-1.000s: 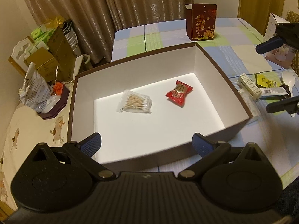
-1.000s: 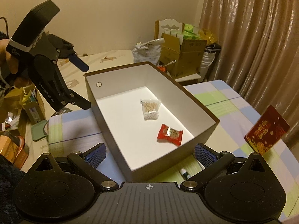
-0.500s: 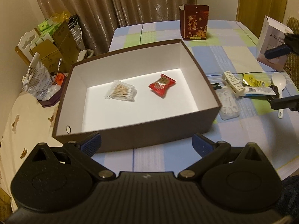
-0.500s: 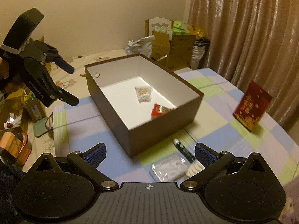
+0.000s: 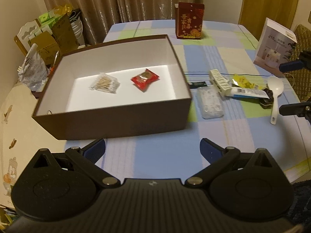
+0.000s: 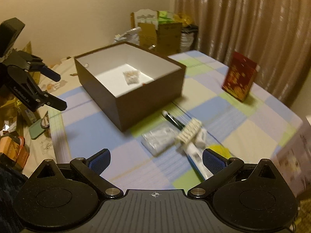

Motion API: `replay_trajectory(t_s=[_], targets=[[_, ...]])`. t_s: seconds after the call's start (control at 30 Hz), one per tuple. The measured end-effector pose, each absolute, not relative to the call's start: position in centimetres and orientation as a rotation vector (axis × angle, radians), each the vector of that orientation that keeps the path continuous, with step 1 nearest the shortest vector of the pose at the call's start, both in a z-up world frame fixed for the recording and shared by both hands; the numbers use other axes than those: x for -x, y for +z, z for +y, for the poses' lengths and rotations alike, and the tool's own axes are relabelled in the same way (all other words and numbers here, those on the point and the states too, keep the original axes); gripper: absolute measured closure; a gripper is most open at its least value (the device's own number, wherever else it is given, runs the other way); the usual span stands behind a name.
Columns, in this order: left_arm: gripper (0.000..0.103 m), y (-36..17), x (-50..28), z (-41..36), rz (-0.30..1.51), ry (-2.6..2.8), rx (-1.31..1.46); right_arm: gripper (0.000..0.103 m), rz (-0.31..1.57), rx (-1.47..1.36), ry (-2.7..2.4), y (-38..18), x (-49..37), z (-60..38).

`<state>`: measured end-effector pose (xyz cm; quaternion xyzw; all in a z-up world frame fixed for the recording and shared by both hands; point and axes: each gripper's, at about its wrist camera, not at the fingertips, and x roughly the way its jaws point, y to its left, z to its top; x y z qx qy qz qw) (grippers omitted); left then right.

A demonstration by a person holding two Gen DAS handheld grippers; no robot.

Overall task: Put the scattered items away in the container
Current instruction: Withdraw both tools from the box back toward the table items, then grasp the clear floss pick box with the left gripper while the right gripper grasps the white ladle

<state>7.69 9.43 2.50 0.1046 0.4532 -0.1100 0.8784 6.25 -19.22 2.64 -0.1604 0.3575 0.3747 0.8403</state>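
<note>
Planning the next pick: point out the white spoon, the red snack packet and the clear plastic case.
white spoon (image 5: pixel 275 84): left wrist view, on its bowl.
red snack packet (image 5: pixel 144 79): left wrist view, middle of the wrapper, inside the box.
clear plastic case (image 5: pixel 210 103): left wrist view, centre of its lid.

Warm, dim indoor light fills both views, yet the white floor of the box (image 5: pixel 120 95) glares brightly, while its inner walls and the tablecloth (image 5: pixel 223 132) beside it sit in soft shadow. The right wrist view is smeared by motion blur, worst over the scattered items (image 6: pixel 180 136) and the red carton (image 6: pixel 240 78), while the left wrist view is sharper with only mild softness. Both pictures bulge with fisheye distortion, bending the curtains (image 6: pixel 243 19) and darkening to black at the corners.
</note>
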Motion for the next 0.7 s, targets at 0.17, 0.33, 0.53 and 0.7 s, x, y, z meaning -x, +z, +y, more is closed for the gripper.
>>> replay_trajectory(t_s=[0.17, 0.33, 0.53, 0.7], targets=[[0.001, 1.7, -7.1, 7.3, 0.959, -0.273, -0.194, 0.000, 0.796, 0.301, 0.731, 1.9, -5.6, -22.0], [0.001, 0.8, -6.8, 4.9, 0.976, -0.345, -0.170, 0.000, 0.835, 0.258, 0.660, 1.3, -5.2, -24.5], [0.001, -0.3, -7.3, 2.0, 0.981, -0.416, -0.182, 0.000, 0.862, 0.226, 0.588, 0.9, -5.0, -26.5], [0.001, -1.1, -8.2, 0.4, 0.982, -0.444, -0.185, 0.000, 0.882, 0.199, 0.539, 0.4, -5.3, -27.6]])
